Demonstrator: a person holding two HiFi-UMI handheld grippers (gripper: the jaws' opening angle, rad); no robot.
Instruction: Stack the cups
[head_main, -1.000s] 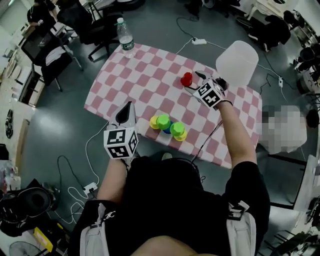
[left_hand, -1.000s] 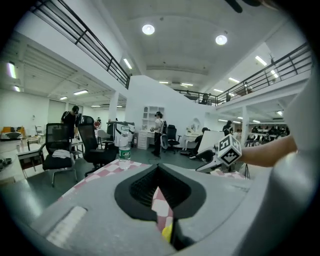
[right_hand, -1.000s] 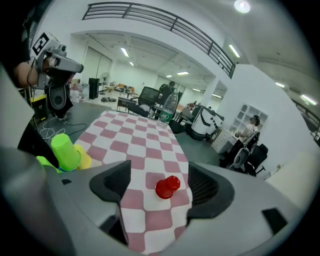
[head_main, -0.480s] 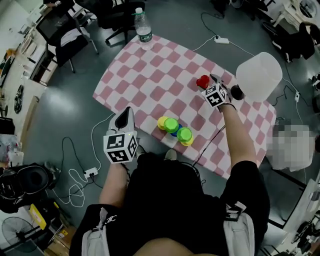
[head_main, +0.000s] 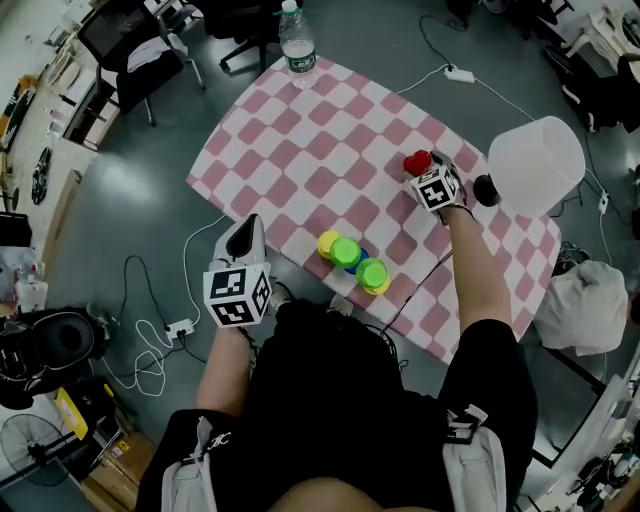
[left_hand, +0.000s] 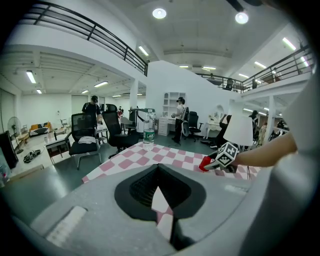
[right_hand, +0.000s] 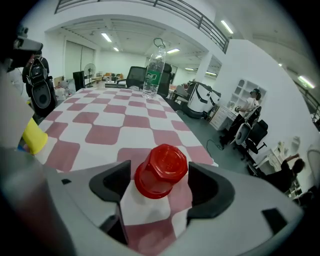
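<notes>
1. Right gripper (head_main: 430, 173): jaws clasped on either side of the red cup (right_hand: 161, 171), which stands base-up on the far right of the checked table (head_main: 300, 130).
2. Left gripper (head_main: 246, 224): jaws together, nothing between them, at the table's near-left edge.
3. Green cups (head_main: 346, 251), yellow cups (head_main: 327, 242) and a blue cup (head_main: 359, 258): clustered, touching, at the near edge.
4. Water bottle (head_main: 297, 45): upright, far corner.

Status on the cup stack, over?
Left gripper shut, empty. Right gripper straddles red cup, inverted on the cloth; grip unconfirmed. Other cups clustered at near edge, nothing between.
</notes>
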